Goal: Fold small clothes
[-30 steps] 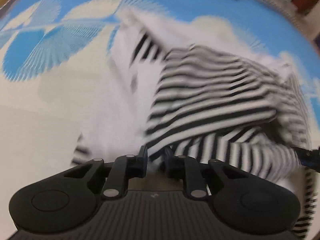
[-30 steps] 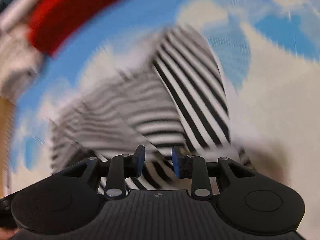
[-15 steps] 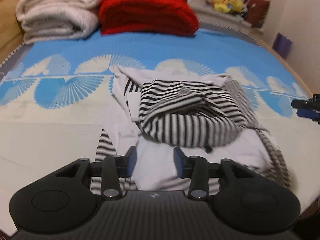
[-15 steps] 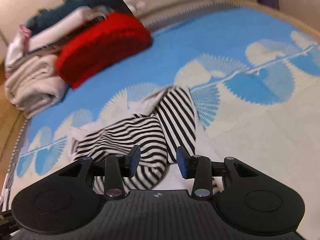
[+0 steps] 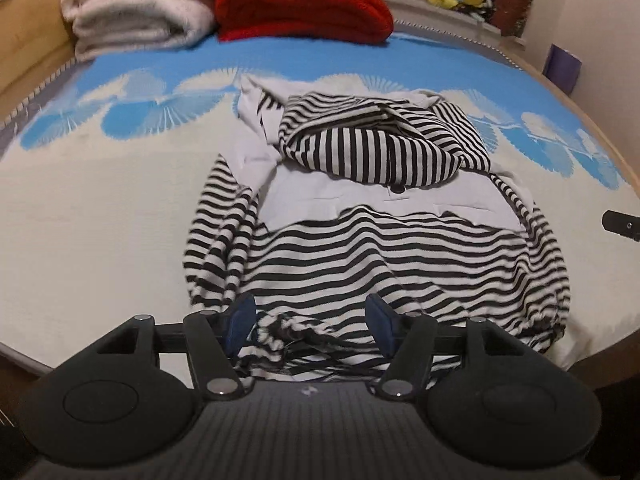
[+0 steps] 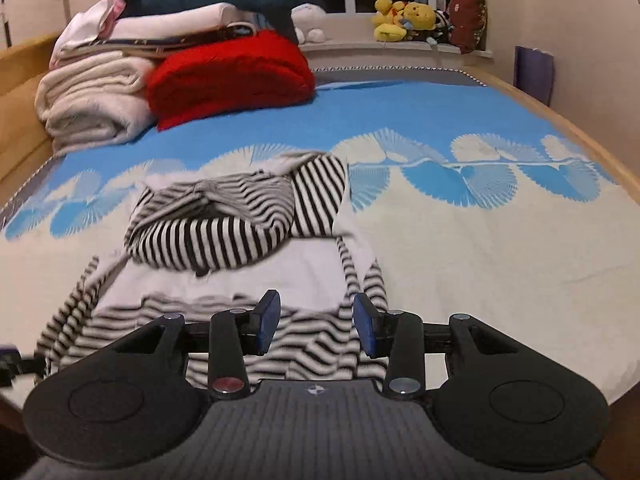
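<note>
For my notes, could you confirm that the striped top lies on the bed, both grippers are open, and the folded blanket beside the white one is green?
The colour is wrong: the blanket beside the white one is red, as the right wrist view shows. The striped top does lie on the bed, and both the left gripper and right gripper are open.

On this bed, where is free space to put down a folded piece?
Free: cream bedspread right of the striped garment, and cream area on its left. Crowded: far end, with white blanket and red blanket.
</note>
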Demonstrator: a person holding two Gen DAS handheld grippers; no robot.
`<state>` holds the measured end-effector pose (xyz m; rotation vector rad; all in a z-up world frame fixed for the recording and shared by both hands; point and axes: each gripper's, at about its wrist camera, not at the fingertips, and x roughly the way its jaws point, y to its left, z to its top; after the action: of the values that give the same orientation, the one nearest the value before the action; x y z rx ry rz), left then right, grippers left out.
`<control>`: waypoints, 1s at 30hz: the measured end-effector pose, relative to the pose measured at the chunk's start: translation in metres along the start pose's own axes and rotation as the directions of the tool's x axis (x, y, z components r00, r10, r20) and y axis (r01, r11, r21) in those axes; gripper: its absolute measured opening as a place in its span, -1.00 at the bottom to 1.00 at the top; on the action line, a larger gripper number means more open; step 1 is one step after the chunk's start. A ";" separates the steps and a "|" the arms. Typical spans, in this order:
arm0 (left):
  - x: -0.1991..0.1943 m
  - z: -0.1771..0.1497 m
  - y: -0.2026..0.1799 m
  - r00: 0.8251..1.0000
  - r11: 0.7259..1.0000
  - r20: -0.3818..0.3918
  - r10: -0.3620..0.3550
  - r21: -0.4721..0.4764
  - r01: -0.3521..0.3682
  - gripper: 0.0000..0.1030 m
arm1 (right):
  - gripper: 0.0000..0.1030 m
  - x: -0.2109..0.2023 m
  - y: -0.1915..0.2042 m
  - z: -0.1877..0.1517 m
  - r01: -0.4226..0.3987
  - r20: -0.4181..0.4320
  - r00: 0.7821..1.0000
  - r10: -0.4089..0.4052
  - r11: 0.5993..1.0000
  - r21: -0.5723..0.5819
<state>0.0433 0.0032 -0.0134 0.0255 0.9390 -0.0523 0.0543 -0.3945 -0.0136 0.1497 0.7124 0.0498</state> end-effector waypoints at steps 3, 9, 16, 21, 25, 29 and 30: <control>0.003 -0.011 0.006 1.000 0.999 -0.013 0.022 0.032 -0.022 0.02 | -0.35 -0.001 -0.003 -0.009 0.001 0.002 1.000 -0.001 1.000 -0.006; 0.004 -0.002 0.031 0.999 1.000 0.026 0.024 0.006 -0.024 -0.16 | -0.36 0.009 -0.009 -0.024 0.022 -0.032 0.999 -0.020 0.997 0.070; 0.042 -0.003 0.052 0.997 0.993 -0.014 0.076 -0.086 -0.077 -0.08 | -0.13 0.036 -0.018 -0.029 0.069 -0.115 0.992 -0.061 0.995 0.067; 0.065 0.002 0.063 0.988 0.979 -0.057 0.143 -0.139 -0.150 0.40 | 0.27 0.067 -0.034 -0.038 0.116 -0.234 0.969 -0.082 0.984 0.135; 0.085 0.001 0.077 0.979 0.964 -0.118 0.164 -0.193 -0.185 0.49 | 0.32 0.088 -0.040 -0.045 0.157 -0.310 0.946 -0.101 0.974 0.164; 0.104 -0.006 0.084 0.969 0.956 -0.204 0.137 -0.228 -0.183 0.49 | 0.35 0.105 -0.038 -0.054 0.174 -0.373 0.921 -0.110 0.974 0.142; 0.107 -0.008 0.084 0.966 0.956 -0.220 0.137 -0.227 -0.187 0.48 | 0.35 0.108 -0.037 -0.056 0.176 -0.381 0.918 -0.113 0.975 0.134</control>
<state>0.1043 0.0835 -0.1047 -0.1243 1.1388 0.2242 0.0993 -0.4144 -0.1307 0.2510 1.1071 -0.1279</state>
